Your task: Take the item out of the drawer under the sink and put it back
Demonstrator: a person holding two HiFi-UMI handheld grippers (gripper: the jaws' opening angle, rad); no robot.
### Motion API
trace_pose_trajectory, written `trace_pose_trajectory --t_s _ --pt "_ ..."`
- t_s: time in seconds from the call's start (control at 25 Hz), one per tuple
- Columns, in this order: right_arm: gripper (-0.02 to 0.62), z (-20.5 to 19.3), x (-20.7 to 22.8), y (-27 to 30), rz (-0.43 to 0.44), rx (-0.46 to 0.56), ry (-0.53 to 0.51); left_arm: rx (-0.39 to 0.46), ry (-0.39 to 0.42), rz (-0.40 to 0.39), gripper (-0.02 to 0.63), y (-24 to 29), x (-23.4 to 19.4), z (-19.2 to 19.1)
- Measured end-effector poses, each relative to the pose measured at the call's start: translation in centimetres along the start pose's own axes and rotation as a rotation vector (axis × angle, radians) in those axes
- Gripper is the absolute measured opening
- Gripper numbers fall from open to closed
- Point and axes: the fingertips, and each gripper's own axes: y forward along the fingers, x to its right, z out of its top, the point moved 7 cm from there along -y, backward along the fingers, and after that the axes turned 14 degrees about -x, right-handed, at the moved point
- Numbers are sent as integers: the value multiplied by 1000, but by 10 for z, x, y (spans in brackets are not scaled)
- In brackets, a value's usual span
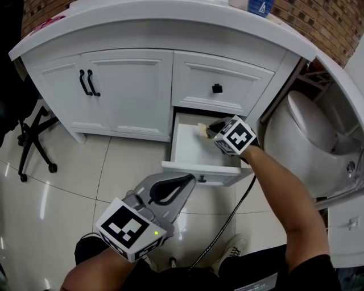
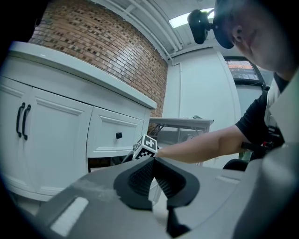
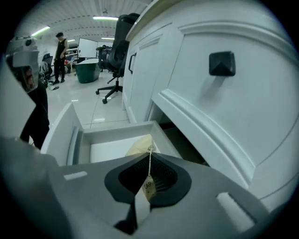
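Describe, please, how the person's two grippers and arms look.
Both the left gripper and right gripper are grey with black ribbed pads, each bearing a cube of black-and-white square markers. A black cable trails from the right one. The right arm wears a short black sleeve.

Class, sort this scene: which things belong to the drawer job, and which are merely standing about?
Job: open drawer, pale yellow item, right gripper holding it.
Standing about: office chair, cupboard doors, closed upper drawer, blue container.

Mock bathroom inside an office hall, white vanity cabinet, toilet, brick wall, office chair beyond
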Motion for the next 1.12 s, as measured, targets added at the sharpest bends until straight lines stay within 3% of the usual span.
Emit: trace_pose_trajectory --t_s 0.16,0.56,0.8,0.96,1.12 --pt "11 1 1 28 21 -51 -21 37 -16 -3 6 1 -2 4" --pt "11 9 -14 60 104 -83 -63 35 -50 -24 6 2 -5 3" --pt "11 -7 -8 71 76 -176 -59 32 -55 -27 6 2 -6 2" --pt "18 1 -14 64 91 -148 -90 35 -54 -37 6 3 -5 2" --pt "65 -5 -9 62 61 -195 -65 30 -53 -32 6 2 -3 2"
